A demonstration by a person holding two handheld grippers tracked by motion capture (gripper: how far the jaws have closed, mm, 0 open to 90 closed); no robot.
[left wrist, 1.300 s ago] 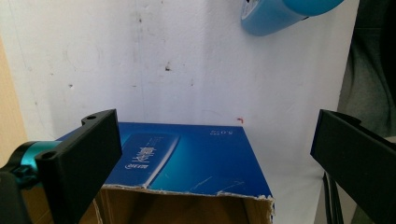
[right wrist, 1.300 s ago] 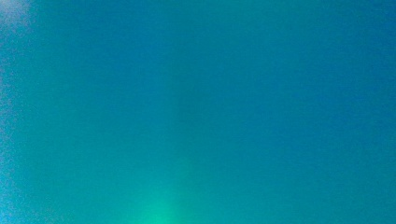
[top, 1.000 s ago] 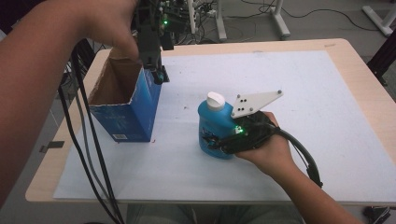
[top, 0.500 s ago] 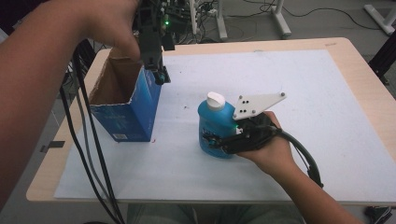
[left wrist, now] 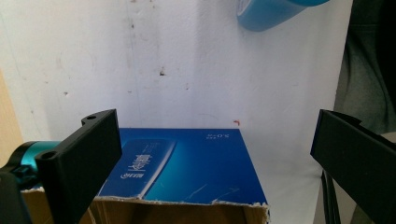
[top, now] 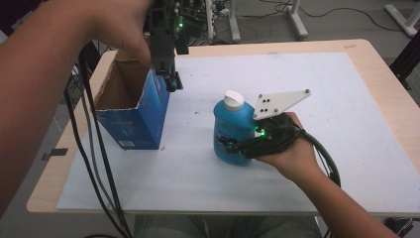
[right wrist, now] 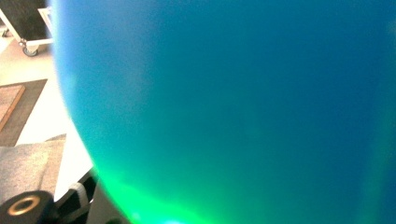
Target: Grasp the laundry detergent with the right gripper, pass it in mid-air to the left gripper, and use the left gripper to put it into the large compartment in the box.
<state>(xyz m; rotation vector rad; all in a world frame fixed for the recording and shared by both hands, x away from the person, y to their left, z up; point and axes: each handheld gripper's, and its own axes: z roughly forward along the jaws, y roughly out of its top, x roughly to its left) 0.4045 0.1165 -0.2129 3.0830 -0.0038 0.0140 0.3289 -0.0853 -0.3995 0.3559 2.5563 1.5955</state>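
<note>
A: What surface and room surround the blue bottle (top: pixel 233 131)?

B: A pale wooden table (top: pixel 381 74) covered by a white mat (top: pixel 346 109) stained with small marks. Behind the bottle, beyond the table's far edge, lies grey floor with white stand legs (top: pixel 297 20). Black cables (top: pixel 94 163) hang over the table edge well to the bottle's left.

A: Where does the bottle stand?

B: Upright on the mat, white cap (top: pixel 234 100) uppermost, near the middle of the table. The open blue cardboard box (top: pixel 141 116) stands to its left, apart from it.

A: State of the right gripper (top: pixel 237 147)?

B: Clamped on the bottle's lower body from the bottle's right side; in the right gripper view the blue wall (right wrist: pixel 233 102) sits hard against the lens. Its jaws have just finished closing on the bottle.

A: And the left gripper (top: pixel 172 82)?

B: It hangs over the box's right rim, on the side facing the bottle, pointing down. In the left gripper view its jaws stand wide apart with nothing pressed between them; the box's blue face (left wrist: pixel 187 163) lies below.

A: What differs from the earlier frames?

B: Very little. Bottle, box and both hands keep their places; only the right jaws have tightened slightly.
</note>
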